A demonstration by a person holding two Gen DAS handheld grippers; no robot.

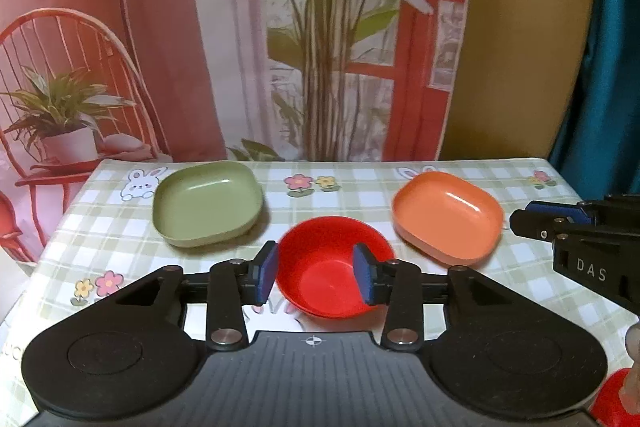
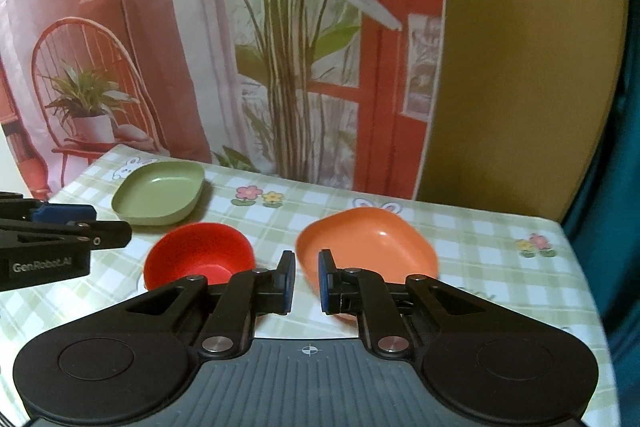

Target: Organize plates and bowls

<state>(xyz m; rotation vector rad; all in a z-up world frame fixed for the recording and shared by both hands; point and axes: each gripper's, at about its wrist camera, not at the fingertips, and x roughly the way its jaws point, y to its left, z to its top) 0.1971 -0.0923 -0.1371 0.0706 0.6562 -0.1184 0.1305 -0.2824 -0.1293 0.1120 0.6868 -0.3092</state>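
Note:
A red bowl [image 1: 334, 267] sits on the checked tablecloth, with a green square plate [image 1: 208, 203] behind it to the left and an orange square plate [image 1: 448, 217] to the right. My left gripper [image 1: 318, 277] is open, its blue pads framing the red bowl without holding it. In the right wrist view my right gripper [image 2: 307, 281] is open with a narrow gap, just in front of the orange plate [image 2: 366, 247]. The red bowl [image 2: 200, 255] and green plate [image 2: 160, 193] lie to its left.
The table [image 2: 480, 267] ends at a printed backdrop of plants and a red chair. My right gripper shows at the right of the left wrist view [image 1: 532, 219]; my left gripper shows at the left of the right wrist view [image 2: 104, 233].

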